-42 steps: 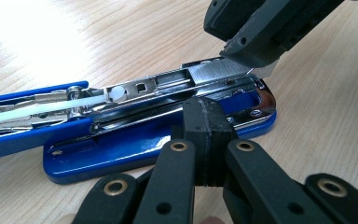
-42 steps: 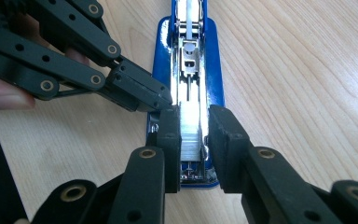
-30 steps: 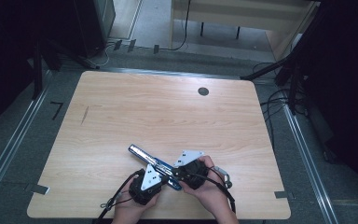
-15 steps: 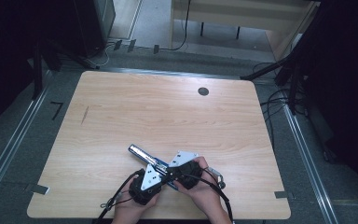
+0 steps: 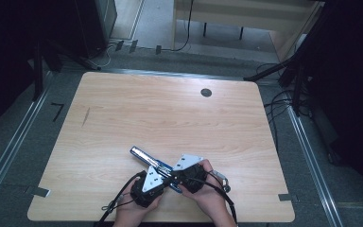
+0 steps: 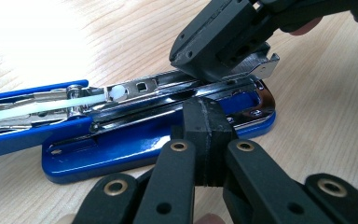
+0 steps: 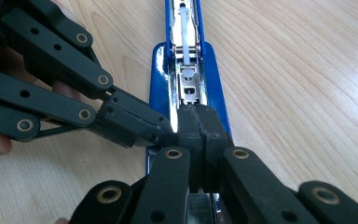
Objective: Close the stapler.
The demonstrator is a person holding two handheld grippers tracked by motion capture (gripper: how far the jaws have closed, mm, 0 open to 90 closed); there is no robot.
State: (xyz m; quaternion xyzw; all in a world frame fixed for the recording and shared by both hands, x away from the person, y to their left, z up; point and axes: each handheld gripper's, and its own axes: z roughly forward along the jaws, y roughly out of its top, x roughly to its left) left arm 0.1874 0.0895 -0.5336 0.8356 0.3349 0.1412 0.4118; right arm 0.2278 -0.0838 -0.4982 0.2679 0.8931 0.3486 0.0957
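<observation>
1. A blue stapler [image 5: 152,163] lies open on a wooden table [image 5: 170,118], close to the edge where the person stands.
2. The stapler is well apart from the small dark round hole [image 5: 206,92] at the far side of the table.
3. In the left gripper view, the stapler [image 6: 121,140] has a flat blue base on the wood, and a shiny metal rail runs along the top of it.
4. A white plastic strip [image 6: 42,108] lies inside the rail, and the blue top is swung away from the base.
5. The left gripper [image 6: 204,123] has its two black jaws squeezed together, with nothing between them.
6. Its tip is right at the shiny rail, near the round end of the stapler.
7. The right gripper [image 7: 196,128] also has its jaws pressed tight together, and it holds nothing.
8. Its tip sits on top of the rail of the stapler [image 7: 186,79], at the end closest to the person.
9. In the right gripper view, the left gripper [image 7: 165,133] comes in from the side, and its tip is just beside the tip of the right gripper.
10. In the high view, the left gripper [image 5: 168,178] and the right gripper [image 5: 176,176] meet over the near end of the stapler, each held in a hand.
11. Black cables [image 5: 123,198] trail from the grippers toward the near edge of the table.
</observation>
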